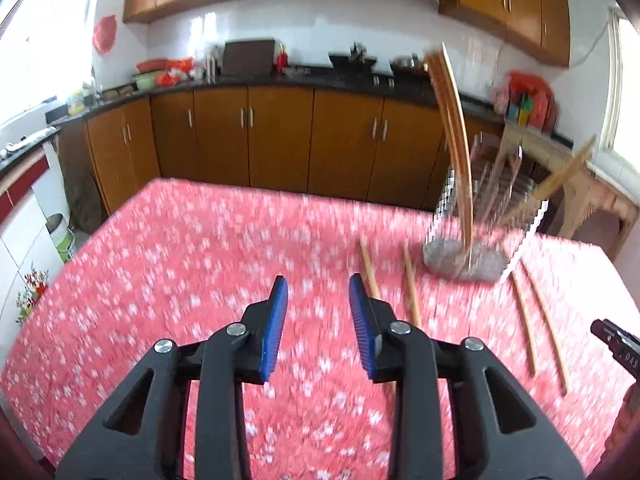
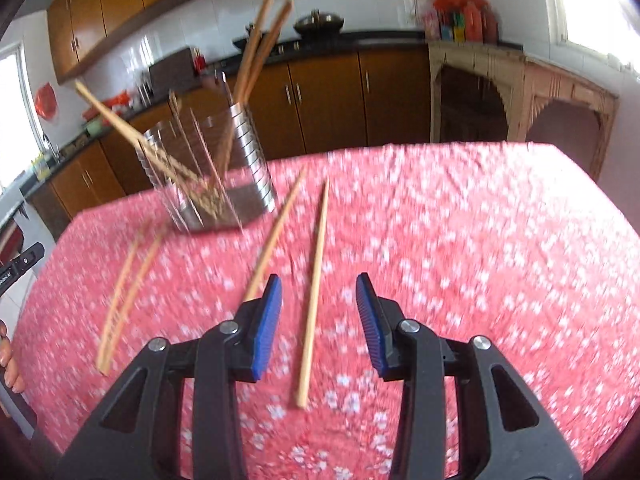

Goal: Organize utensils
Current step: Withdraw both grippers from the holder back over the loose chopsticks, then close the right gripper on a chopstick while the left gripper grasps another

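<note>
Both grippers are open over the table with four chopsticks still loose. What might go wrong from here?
1. The holder looks light and already has chopsticks leaning outward; a knock while loading might tip it.
2. The right gripper straddles one chopstick, with another right beside the left finger; closing may nudge it or pinch both.
3. The left pair lies close to the holder's base, so the left gripper could bump it when reaching.

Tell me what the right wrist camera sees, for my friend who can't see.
The open right hand-held gripper hovers over a chopstick lying on the red floral tablecloth. A clear holder with upright chopsticks stands behind, more loose ones beside it.
</note>
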Demonstrator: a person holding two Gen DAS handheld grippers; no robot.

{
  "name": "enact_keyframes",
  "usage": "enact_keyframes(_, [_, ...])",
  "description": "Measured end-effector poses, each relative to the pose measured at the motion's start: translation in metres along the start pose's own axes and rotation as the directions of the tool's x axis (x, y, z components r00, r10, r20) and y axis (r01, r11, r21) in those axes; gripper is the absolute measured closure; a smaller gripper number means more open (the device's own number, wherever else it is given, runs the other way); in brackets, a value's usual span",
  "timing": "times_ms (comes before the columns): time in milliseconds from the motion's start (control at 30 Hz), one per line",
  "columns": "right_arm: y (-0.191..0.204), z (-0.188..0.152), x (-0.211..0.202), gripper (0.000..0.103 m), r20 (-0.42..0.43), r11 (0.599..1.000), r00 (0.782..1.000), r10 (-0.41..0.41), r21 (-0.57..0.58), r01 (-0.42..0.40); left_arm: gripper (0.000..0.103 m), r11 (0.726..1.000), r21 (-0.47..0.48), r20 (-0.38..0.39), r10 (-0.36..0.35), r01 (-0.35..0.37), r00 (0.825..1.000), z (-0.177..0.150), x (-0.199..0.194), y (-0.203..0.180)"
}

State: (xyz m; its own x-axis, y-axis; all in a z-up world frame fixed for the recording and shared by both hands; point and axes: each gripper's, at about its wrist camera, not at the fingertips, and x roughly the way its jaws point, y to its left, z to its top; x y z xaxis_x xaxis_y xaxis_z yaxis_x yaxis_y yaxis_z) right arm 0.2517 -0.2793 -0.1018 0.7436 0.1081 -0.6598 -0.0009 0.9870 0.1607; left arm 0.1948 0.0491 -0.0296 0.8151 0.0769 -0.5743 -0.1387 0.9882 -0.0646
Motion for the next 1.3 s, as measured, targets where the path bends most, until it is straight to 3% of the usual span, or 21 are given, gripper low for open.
enact_keyframes(133, [0.003, -0.016, 0.016, 0.064, -0.059, 1.0, 0.998, 0.002, -0.011, -0.002, 0.065, 1.0, 0.015, -0.069, -0.016, 0.017, 0.998, -0.018, 0.014, -0.004])
enact_keyframes(200, [0.006, -0.018, 0.021, 0.064, -0.077, 1.0, 0.997, -0.001, -0.021, -0.001, 0.055, 0.999, 0.016, -0.094, -0.028, 0.029, 0.995, -0.024, 0.019, -0.005])
enact_keyframes(300, [0.007, -0.024, 0.029, 0.064, -0.098, 0.999, 0.995, -0.009, -0.04, 0.005, 0.051, 0.999, 0.03, -0.123, -0.04, 0.044, 0.992, -0.031, 0.024, -0.009])
enact_keyframes(633, [0.011, -0.026, 0.039, 0.065, -0.133, 0.997, 0.99, -0.039, -0.065, 0.03, 0.051, 0.997, 0.04, -0.176, -0.052, 0.06, 0.983, -0.041, 0.034, -0.021])
enact_keyframes(733, [0.013, -0.025, 0.042, 0.09, -0.134, 0.995, 0.989, -0.065, -0.088, 0.054, 0.051, 0.997, 0.042, -0.188, -0.057, 0.066, 0.981, -0.042, 0.037, -0.024])
enact_keyframes(800, [0.009, -0.023, 0.044, 0.095, -0.136, 0.996, 0.989, -0.066, -0.075, 0.056, 0.051, 0.996, 0.045, -0.199, -0.065, 0.075, 0.978, -0.043, 0.039, -0.028])
enact_keyframes(1067, [-0.03, -0.01, 0.049, 0.095, -0.138, 0.99, 0.983, -0.124, 0.048, 0.132, 0.054, 0.993, 0.06, -0.213, -0.086, 0.101, 0.973, -0.045, 0.043, -0.039])
enact_keyframes(1300, [-0.027, -0.011, 0.05, 0.095, -0.127, 0.99, 0.982, -0.14, 0.008, 0.142, 0.065, 0.991, 0.109, -0.235, -0.056, 0.084, 0.97, -0.049, 0.051, -0.054])
